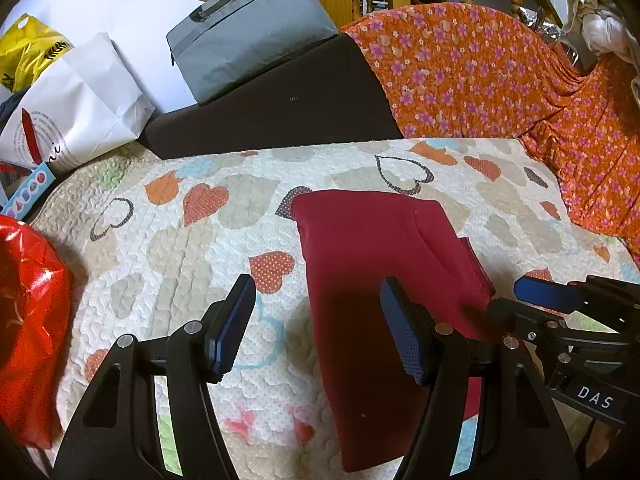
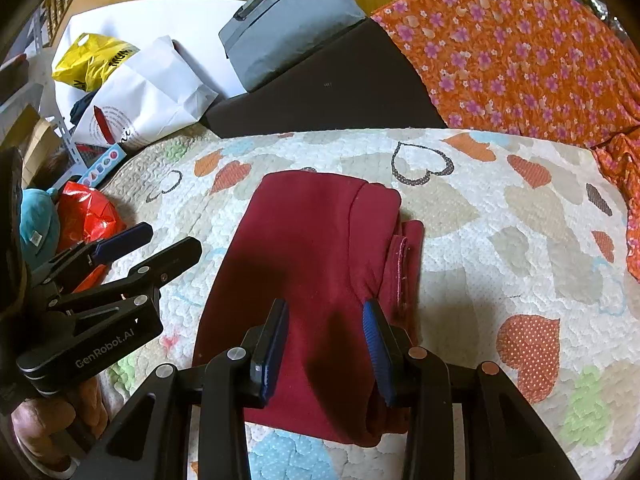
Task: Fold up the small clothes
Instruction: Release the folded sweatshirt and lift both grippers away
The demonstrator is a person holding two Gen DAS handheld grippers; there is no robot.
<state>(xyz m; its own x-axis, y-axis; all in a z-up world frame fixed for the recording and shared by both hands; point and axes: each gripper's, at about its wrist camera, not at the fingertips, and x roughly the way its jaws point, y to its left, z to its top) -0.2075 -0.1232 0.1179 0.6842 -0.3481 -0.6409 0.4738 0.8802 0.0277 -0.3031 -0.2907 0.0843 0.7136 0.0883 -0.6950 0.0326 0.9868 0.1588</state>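
Note:
A dark red garment lies folded into a long strip on the heart-patterned quilt; it also shows in the right wrist view. My left gripper is open and empty, hovering over the garment's left edge. My right gripper is open and empty just above the garment's near end, and appears at the right of the left wrist view. The left gripper shows at the left of the right wrist view.
A red shiny bag lies at the quilt's left edge. White paper bag, yellow bag, grey case and a dark cushion sit behind. Orange floral cloth drapes at right.

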